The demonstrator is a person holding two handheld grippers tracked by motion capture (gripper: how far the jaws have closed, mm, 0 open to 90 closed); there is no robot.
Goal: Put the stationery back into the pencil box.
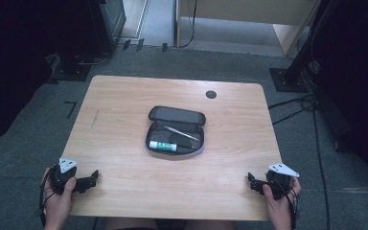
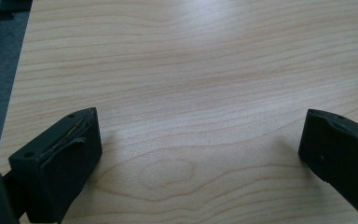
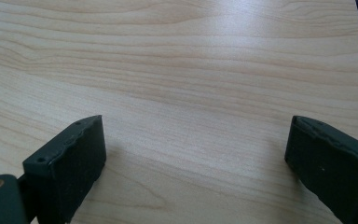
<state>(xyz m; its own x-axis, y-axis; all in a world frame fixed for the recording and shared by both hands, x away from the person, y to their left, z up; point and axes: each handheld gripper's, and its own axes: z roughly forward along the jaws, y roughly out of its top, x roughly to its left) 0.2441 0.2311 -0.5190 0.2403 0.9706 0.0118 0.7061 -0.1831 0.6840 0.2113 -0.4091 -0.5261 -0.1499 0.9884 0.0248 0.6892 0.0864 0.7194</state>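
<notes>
From the high view, my left gripper (image 1: 92, 178) rests at the near left corner of the table (image 1: 124, 100) and my right gripper (image 1: 252, 182) at the near right corner, each held in one of my hands and pointing inward. Both are well apart from the pencil case (image 1: 176, 130), which lies open in the middle of the table with its lid folded back toward the far side. Inside its tray I see 3 things: a pen (image 1: 182, 133) lying aslant, a glue stick (image 1: 163, 145) along the near wall, and a dark item (image 1: 182, 140) between them that I cannot make out. Whether the work is packing or unpacking, I judge it has either not begun or stands at a pause, since I carry nothing and the case is unzipped.

In the left gripper view, my jaws stand wide apart over bare wood (image 2: 191, 93), with nothing between them.

In the right gripper view, it is the same: jaws spread wide, empty, only wood grain (image 3: 191, 84) ahead.

What is left, as I judge it, is the whole reach to the case and any handling of its contents or lid.
</notes>
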